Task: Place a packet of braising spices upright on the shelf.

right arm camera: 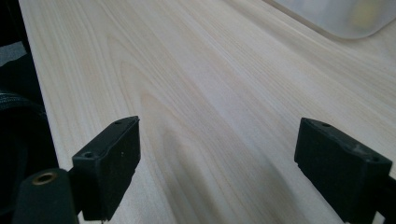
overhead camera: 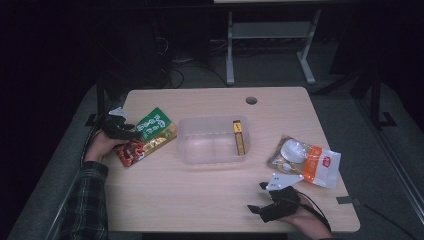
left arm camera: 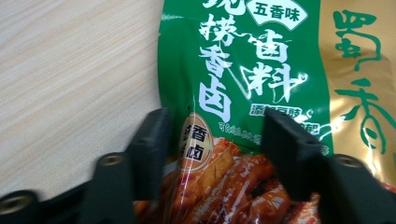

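Glossy green-and-gold snack pouch (overhead camera: 149,135), crinkled foil with white characters and a printed picture of braised meat, lies flat at the wooden table's (overhead camera: 200,200) left edge. My left gripper (overhead camera: 131,132) lies low and level over it, jaws half closed astride the pouch's lower end; I cannot tell whether the pads pinch it. My left gripper view shows the print close. My right gripper (overhead camera: 256,197) rests on bare wood, jaws wide apart.
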